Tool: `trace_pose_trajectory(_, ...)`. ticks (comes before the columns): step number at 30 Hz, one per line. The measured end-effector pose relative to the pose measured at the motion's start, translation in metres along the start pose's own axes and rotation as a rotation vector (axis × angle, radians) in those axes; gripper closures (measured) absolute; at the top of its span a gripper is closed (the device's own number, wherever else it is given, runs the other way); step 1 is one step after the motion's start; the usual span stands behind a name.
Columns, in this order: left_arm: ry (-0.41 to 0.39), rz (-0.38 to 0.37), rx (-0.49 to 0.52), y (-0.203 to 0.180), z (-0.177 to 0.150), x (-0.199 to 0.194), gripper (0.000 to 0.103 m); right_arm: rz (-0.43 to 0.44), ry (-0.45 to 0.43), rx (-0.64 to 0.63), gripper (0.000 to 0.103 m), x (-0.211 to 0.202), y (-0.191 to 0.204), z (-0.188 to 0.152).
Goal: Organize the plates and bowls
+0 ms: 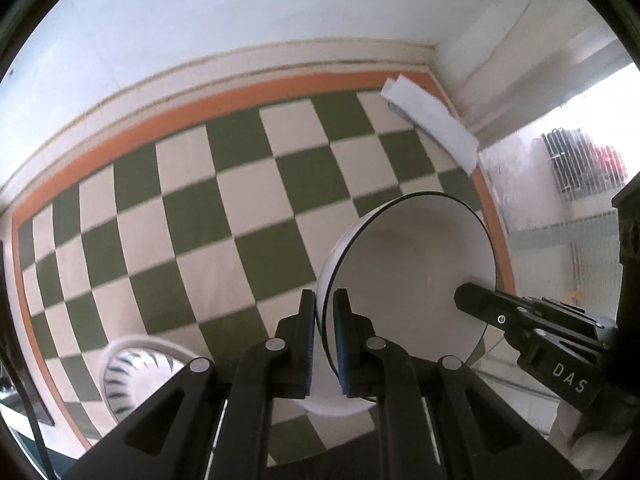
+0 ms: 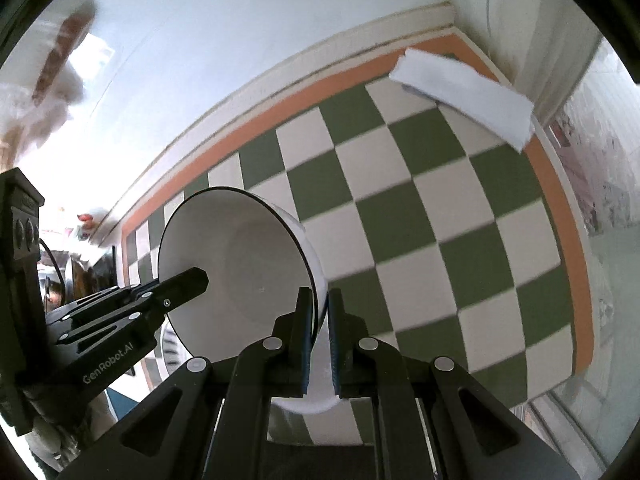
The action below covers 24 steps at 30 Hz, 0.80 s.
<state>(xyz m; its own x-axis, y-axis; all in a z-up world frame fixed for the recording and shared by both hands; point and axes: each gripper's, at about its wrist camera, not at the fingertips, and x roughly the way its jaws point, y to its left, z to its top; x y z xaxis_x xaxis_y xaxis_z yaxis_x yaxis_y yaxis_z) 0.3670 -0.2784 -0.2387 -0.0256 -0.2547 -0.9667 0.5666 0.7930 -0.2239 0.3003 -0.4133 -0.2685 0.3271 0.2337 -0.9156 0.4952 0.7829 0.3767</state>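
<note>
Together, the left hand-held gripper (image 1: 325, 316) and right hand-held gripper (image 2: 319, 312) clamp opposite rims of a white bowl (image 1: 412, 276) above the checkered bench (image 1: 192, 216).

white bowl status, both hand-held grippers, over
Left hand-held gripper and right hand-held gripper both shut on white bowl rim, opposite sides. Bowl lifted above checkered cloth. Striped dish below left, apart.
</note>
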Motion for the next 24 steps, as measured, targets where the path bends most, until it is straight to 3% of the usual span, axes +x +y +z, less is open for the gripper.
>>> trace_pose_trajectory(11, 0.085, 0.034, -0.027, 0.013, -0.040, 0.037, 0.096, -0.010, 0.097, 0.005, 0.094, 0.046, -0.010, -0.043)
trace_pose_trajectory(24, 0.117, 0.048, -0.039, 0.018, -0.056, 0.051, 0.096, -0.026, 0.142, -0.018, 0.094, 0.065, -0.007, -0.053)
